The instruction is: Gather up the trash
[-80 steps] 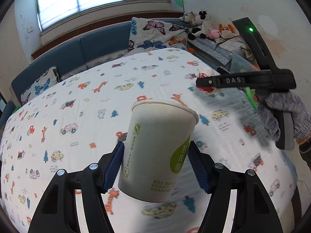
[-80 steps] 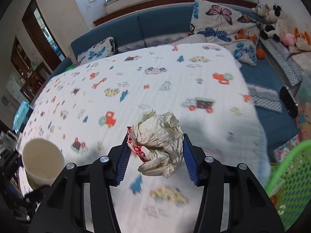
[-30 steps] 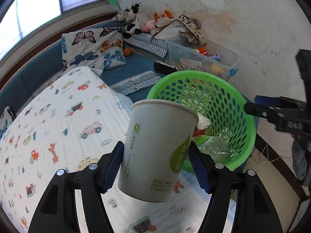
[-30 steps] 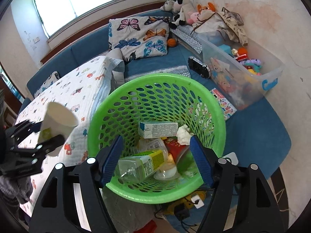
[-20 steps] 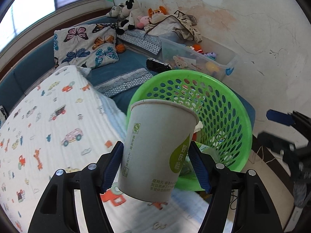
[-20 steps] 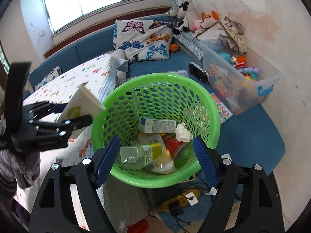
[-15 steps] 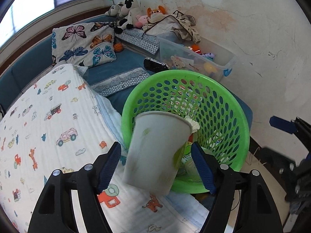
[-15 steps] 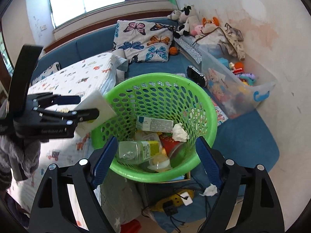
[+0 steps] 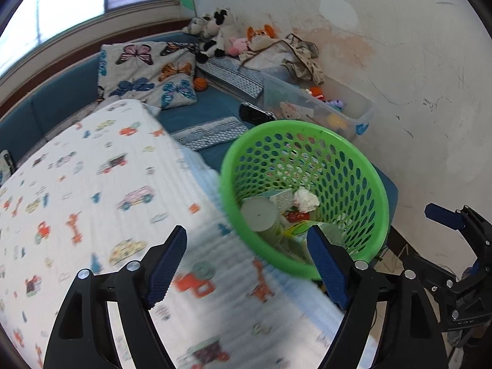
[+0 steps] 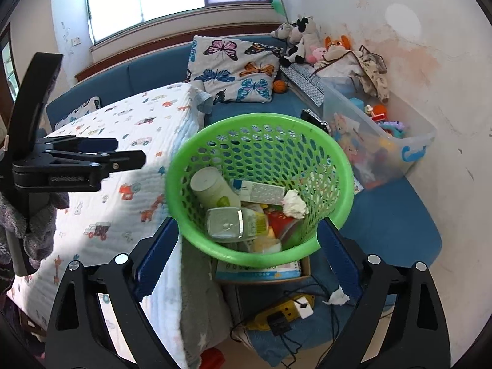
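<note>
The green mesh basket (image 9: 373, 184) (image 10: 261, 120) stands beside the bed. A white paper cup (image 9: 259, 215) (image 10: 212, 186) lies tipped inside it, next to a clear plastic bottle (image 10: 233, 221), a flat box (image 10: 261, 193) and a crumpled paper wad (image 10: 295, 204). My left gripper (image 9: 246, 264) (image 10: 129, 152) hovers over the bed edge left of the basket, jaws opening, nothing between them. My right gripper (image 10: 246, 255) (image 9: 436, 240) is above the basket's near rim, jaws also opening and empty.
The bed (image 9: 92, 184) with a cartoon-print sheet fills the left. A butterfly pillow (image 10: 233, 70) and a clear toy bin (image 10: 384, 141) sit behind the basket. Below it are a cardboard box (image 10: 261, 272), a yellow power strip (image 10: 286, 310) and a tissue (image 10: 336, 296).
The paper cup has left my left gripper and dropped into the basket. The crumpled paper held earlier by my right gripper is gone from it. Both jaws have spread wider.
</note>
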A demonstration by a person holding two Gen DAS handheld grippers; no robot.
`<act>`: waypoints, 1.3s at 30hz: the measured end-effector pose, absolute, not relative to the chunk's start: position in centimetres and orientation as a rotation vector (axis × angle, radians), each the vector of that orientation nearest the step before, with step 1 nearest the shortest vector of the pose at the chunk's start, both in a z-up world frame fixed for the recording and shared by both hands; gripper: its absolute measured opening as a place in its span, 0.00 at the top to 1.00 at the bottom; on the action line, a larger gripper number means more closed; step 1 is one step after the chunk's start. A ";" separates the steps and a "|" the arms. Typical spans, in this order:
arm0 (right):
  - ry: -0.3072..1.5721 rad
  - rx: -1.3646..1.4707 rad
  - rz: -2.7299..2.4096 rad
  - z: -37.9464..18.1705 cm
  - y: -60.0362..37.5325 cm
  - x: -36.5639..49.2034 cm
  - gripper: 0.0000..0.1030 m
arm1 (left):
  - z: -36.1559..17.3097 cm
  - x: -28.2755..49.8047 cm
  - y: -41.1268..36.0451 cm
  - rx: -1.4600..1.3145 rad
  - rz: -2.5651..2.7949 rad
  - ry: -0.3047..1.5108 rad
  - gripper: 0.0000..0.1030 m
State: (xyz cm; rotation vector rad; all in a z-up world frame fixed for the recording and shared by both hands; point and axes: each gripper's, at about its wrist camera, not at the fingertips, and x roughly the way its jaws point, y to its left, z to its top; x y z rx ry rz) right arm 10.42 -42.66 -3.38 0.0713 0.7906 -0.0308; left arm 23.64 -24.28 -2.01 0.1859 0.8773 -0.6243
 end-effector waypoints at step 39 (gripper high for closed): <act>0.753 0.047 0.089 -2.1 -28.2 6.3 0.04 | 1.4 10.3 -2.3 0.076 -0.164 0.635 0.07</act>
